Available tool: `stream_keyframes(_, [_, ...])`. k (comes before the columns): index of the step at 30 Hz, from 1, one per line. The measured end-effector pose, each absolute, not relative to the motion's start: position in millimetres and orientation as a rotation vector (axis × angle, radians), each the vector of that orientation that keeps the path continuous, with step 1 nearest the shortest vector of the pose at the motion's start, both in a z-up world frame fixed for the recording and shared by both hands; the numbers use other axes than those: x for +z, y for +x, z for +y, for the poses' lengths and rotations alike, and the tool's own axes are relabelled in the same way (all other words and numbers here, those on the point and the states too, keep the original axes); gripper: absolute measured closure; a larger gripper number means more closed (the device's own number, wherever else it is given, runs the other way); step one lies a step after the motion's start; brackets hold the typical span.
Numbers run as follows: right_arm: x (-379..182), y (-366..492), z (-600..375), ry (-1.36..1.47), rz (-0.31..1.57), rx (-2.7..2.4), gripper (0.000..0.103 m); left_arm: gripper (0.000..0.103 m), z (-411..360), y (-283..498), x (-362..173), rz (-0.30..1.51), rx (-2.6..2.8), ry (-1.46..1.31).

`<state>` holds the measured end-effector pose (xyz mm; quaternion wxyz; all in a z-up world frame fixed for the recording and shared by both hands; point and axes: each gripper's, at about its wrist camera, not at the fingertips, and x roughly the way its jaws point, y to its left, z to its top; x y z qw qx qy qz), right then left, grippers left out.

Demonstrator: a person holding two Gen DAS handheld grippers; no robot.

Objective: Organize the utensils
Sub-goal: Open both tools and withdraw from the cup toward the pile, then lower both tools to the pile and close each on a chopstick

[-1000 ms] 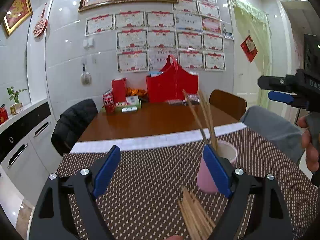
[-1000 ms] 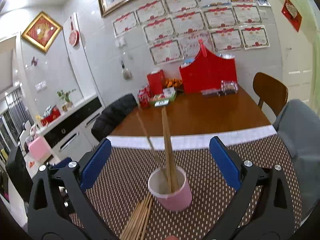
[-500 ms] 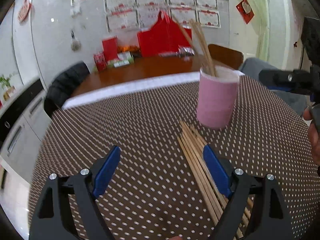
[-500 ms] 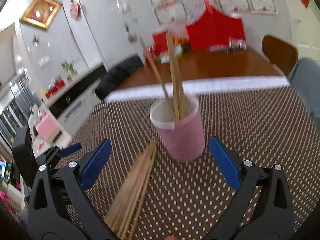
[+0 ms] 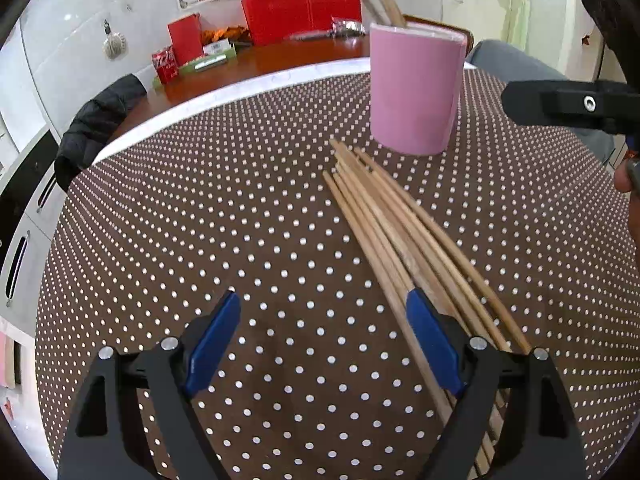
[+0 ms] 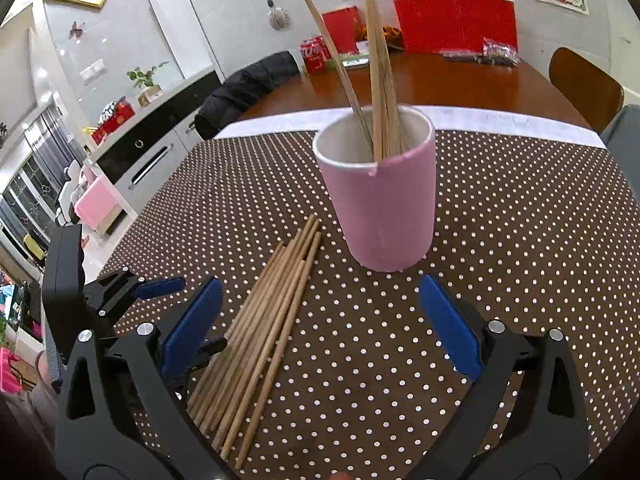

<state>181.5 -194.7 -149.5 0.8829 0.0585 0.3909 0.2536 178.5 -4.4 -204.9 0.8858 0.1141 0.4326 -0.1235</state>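
- left tool [image 5: 322,344]: blue pads spread wide, nothing held; low over the worktop [image 5: 224,216], which is covered in brown cloth with white dots.
- right tool [image 6: 320,324]: blue pads spread wide, nothing held; aimed at the pink cup [image 6: 380,200], which sits ahead of it, just right of centre between the pads.
- loose chopsticks [image 5: 400,232]: a bundle of wooden sticks lying flat on the worktop, fanned slightly; in the left wrist view the near ends run under the left tool's right-hand pad, the bundle lying to the right of its gap, not between the pads.
- same bundle in the right wrist view [image 6: 268,320]: lies just inside the right tool's left-hand pad, near ends below that pad, far tips pointing at the cup's base, close to it.
- pink cup in the left wrist view [image 5: 416,88]: upright, beyond the far tips of the bundle.
- chopsticks in cup [image 6: 376,72]: a few standing tilted inside, leaning on the rim.
- red bag [image 6: 456,20]: at the far end of the table, against the wall.
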Motion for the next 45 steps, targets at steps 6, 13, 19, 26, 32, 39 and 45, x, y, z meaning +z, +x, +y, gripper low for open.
stream_keyframes(6, [-160,185,-188,0.084,0.857,0.512,0.006,0.017,-4,175,-205,0.889,-0.25,0.237])
stream_keyframes(13, [-180,187,-172,-0.012,0.927,0.472,0.006,0.016,1,176,-207,0.861,-0.172,0.274])
stream_keyframes(19, [-192,186,-165,-0.081,0.956,0.455,0.006,0.016,17,182,-204,0.941,-0.249,0.102])
stream_keyframes(26, [-193,184,-167,-0.071,0.958,0.458,0.006,0.016,2,171,-200,0.903,-0.259,0.167])
stream_keyframes(32, [-192,186,-165,-0.079,0.967,0.461,0.006,0.015,-6,166,-204,0.878,-0.226,0.231])
stream_keyframes(39, [-192,186,-161,-0.085,0.973,0.46,0.006,0.014,-8,159,-204,0.848,-0.186,0.237])
stream_keyframes(45, [-194,185,-162,-0.088,0.974,0.457,0.006,0.014,-4,151,-204,0.852,-0.132,0.186])
